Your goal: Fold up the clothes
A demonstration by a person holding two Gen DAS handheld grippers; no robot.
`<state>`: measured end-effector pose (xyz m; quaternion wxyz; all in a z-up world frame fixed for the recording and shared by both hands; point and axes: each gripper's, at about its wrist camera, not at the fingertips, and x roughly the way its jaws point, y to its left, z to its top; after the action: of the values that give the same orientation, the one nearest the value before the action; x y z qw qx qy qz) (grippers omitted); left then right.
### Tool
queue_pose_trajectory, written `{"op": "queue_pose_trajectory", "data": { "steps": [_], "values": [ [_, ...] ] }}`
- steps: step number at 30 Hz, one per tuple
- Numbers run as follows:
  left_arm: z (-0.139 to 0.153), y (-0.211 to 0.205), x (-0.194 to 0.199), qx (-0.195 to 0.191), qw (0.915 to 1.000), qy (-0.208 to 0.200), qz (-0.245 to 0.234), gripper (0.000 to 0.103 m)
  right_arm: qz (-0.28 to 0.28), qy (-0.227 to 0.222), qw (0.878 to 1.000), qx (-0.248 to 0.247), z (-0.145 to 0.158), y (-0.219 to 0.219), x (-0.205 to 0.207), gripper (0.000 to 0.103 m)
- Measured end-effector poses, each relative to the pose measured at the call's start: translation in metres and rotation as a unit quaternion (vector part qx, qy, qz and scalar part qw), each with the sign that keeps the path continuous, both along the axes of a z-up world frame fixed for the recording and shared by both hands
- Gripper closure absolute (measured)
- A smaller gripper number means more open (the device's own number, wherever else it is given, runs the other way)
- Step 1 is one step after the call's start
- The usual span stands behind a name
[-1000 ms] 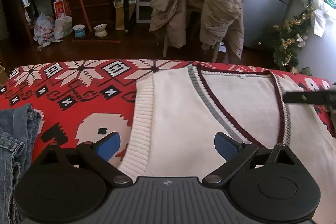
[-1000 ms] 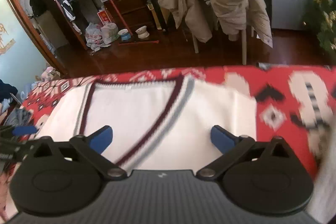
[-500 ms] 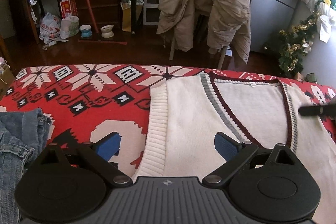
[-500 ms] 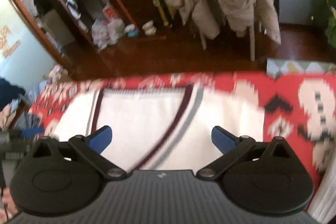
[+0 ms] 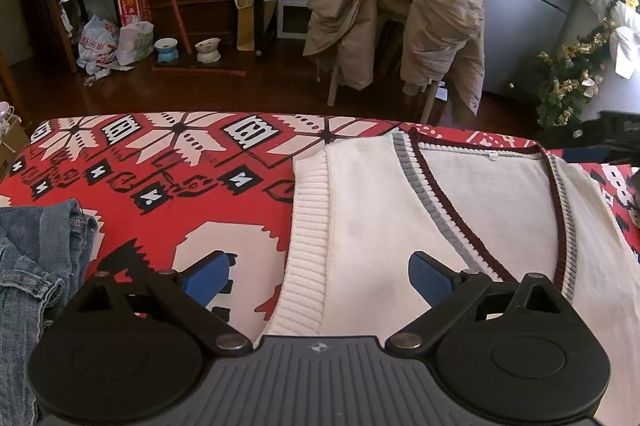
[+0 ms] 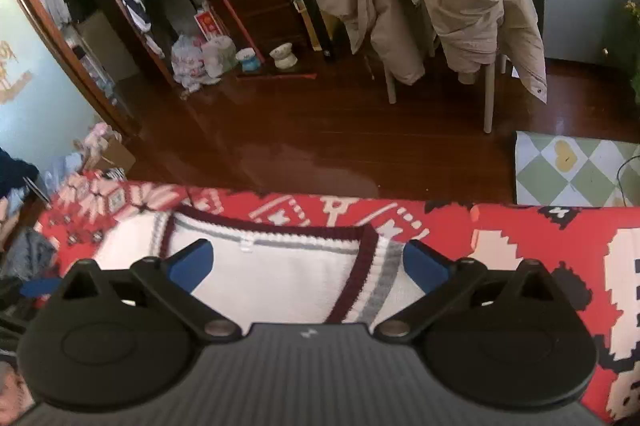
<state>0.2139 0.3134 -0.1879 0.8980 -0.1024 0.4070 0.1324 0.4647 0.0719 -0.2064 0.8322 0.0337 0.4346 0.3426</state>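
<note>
L gripper (image 5: 320, 272) wide open, empty, over the knit vest's (image 5: 384, 226) ribbed armhole edge; R gripper (image 6: 308, 260) also open, empty, above the V-neck. Vest lies flat on red patterned table (image 5: 160, 186), collar away, long axis toward me. L nearer armhole side; jeans (image 5: 36, 266) far left.

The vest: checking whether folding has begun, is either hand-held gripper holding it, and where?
Nothing is held. Both the left hand-held gripper and right hand-held gripper are open above the vest.
</note>
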Motion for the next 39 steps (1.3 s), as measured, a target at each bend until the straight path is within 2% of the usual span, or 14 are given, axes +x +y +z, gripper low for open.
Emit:
{"op": "queue_pose_trajectory", "data": {
  "steps": [5,10,14,16,20,23,25,26,28,32,35,37,39],
  "values": [
    [0.002,-0.002,-0.006,-0.005,1.0,-0.003,-0.005,0.006,0.012,0.014,1.0,-0.009,0.007,-0.021,-0.035,0.001],
    [0.003,-0.005,-0.008,-0.001,0.9999,-0.002,-0.011,0.006,0.042,0.01,0.998,-0.049,-0.007,-0.023,-0.07,0.001],
    [0.001,-0.005,-0.008,-0.002,0.9999,0.002,-0.012,0.008,0.022,-0.011,0.998,-0.054,-0.012,-0.013,-0.05,0.001],
    [0.0,-0.004,-0.007,-0.003,0.9999,0.006,-0.014,0.021,0.002,-0.014,0.999,-0.05,-0.014,-0.009,-0.026,0.001],
    [0.0,-0.003,-0.005,-0.003,0.9999,0.007,-0.015,0.022,-0.036,0.0,0.999,-0.035,-0.009,-0.013,0.007,0.001],
    [0.002,-0.002,-0.003,-0.012,0.9997,0.0,-0.021,0.025,-0.044,-0.004,0.999,-0.013,0.003,-0.03,0.001,0.001],
    [0.004,-0.003,0.0,-0.021,0.9993,-0.004,-0.031,0.038,-0.041,-0.009,0.999,0.002,0.012,-0.042,-0.01,0.001],
    [0.005,-0.004,0.002,-0.027,0.9989,-0.006,-0.039,0.042,-0.039,-0.008,0.999,0.006,0.015,-0.048,-0.018,0.001],
    [0.006,-0.003,0.007,-0.041,0.9975,-0.013,-0.057,0.057,-0.036,0.0,0.999,0.013,0.018,-0.061,-0.036,0.001],
    [0.0,0.003,0.022,-0.075,0.9941,-0.006,-0.078,0.067,-0.034,0.02,0.999,0.022,0.016,-0.087,-0.072,0.001],
    [0.0,0.003,0.035,-0.057,0.995,0.0,-0.083,0.076,-0.029,0.026,0.999,0.024,0.013,-0.101,-0.097,0.001],
    [0.0,0.003,0.046,-0.036,0.996,0.009,-0.082,0.086,-0.028,0.028,0.999,0.025,0.011,-0.109,-0.107,0.001],
    [0.0,0.004,0.059,-0.019,0.9962,0.014,-0.084,0.089,-0.028,0.031,0.999,0.025,0.007,-0.116,-0.115,0.001]
  ]
}}
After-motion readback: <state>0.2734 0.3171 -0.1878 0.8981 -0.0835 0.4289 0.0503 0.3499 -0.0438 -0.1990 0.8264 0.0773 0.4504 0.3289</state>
